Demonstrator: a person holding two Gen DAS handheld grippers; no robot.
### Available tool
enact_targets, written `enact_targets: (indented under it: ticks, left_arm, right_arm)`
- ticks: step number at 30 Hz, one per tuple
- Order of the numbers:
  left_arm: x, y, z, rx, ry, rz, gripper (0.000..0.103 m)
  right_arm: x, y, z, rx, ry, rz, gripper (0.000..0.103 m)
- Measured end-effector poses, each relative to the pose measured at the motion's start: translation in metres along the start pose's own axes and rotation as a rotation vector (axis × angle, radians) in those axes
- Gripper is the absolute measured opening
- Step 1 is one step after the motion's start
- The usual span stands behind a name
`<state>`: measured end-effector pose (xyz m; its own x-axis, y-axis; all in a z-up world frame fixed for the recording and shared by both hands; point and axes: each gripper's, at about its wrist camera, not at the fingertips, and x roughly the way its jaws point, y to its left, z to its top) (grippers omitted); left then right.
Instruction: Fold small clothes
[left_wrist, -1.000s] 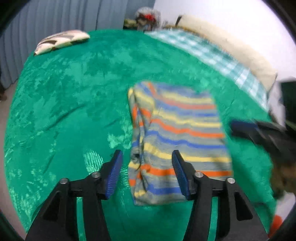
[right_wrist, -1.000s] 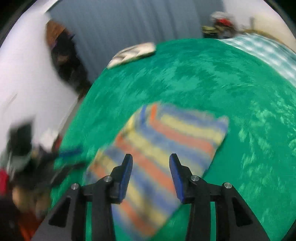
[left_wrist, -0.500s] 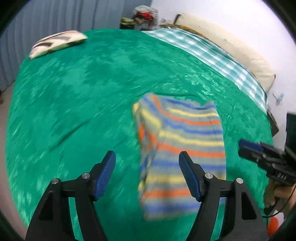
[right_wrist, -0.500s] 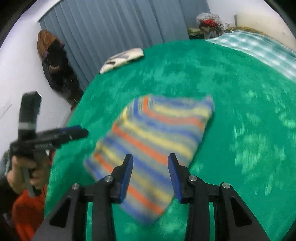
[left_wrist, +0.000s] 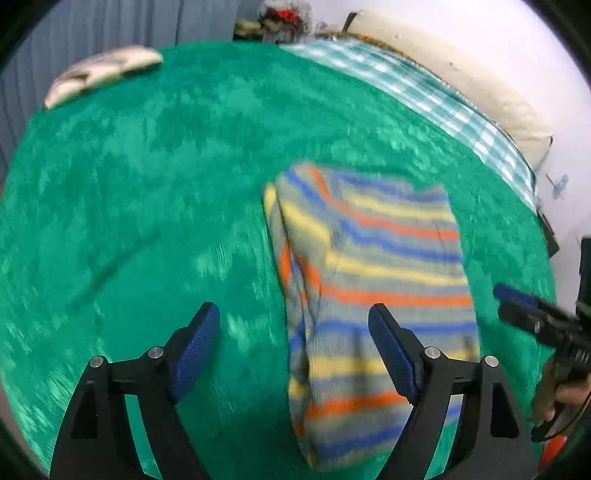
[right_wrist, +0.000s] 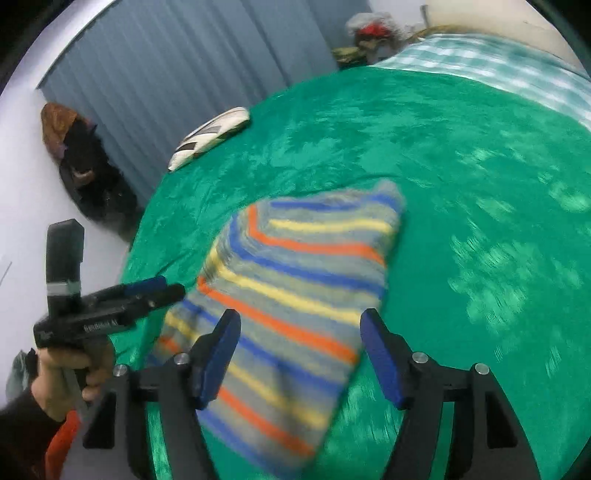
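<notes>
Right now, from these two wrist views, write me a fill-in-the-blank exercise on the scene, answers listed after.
1. The striped garment lies folded on a ____ blanket.
2. Both the left claw and the right claw are ____, holding nothing.
3. Besides yellow and blue, the garment's bright stripes are ____.
4. The patterned pillow rests near the blanket's far edge, in front of the grey-blue ____.

Answers: green; open; orange; curtain

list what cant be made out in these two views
- Garment: motion blur hides its type and fold layers in both views; its near edge sits behind the left hand-held gripper fingers.
- Right hand-held gripper: cut off by the left view's edge.
- Clutter beyond the bed: too small and blurred.
</notes>
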<state>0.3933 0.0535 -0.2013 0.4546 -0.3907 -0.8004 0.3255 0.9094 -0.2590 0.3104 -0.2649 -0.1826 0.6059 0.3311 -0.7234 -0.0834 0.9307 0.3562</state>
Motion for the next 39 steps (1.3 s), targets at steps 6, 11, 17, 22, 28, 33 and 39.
enact_targets:
  ticks: [6,11,17,22,28,33,39]
  left_arm:
    - [0.008,-0.018,-0.019,0.141,0.035,0.082,0.087]
    - [0.01,0.0,0.011,0.021,-0.008,0.004,0.092]
    - [0.061,-0.011,0.032,-0.043,0.07,-0.091,0.055]
    - [0.033,-0.033,0.035,-0.032,0.019,-0.086,0.017]
    - [-0.052,-0.064,0.048,0.015,-0.151,-0.177,0.017]
    - [-0.049,-0.073,0.051,0.02,-0.128,-0.134,0.049]
    - [-0.052,-0.067,-0.037,0.079,-0.068,0.143,0.076]
  right_arm:
    - [0.027,0.001,-0.054,-0.063,0.161,-0.018,0.069]
    - [0.004,-0.03,-0.017,0.113,0.015,0.058,0.078]
    - [0.054,-0.059,0.001,0.277,0.051,0.195,0.056]
    - [0.062,-0.011,0.005,0.114,0.046,0.039,0.022]
    - [-0.02,0.019,0.03,-0.008,-0.1,0.068,0.021]
    - [-0.061,0.015,0.05,-0.015,-0.126,0.065,0.034]
    - [-0.076,-0.017,-0.005,0.001,-0.009,-0.201,0.088]
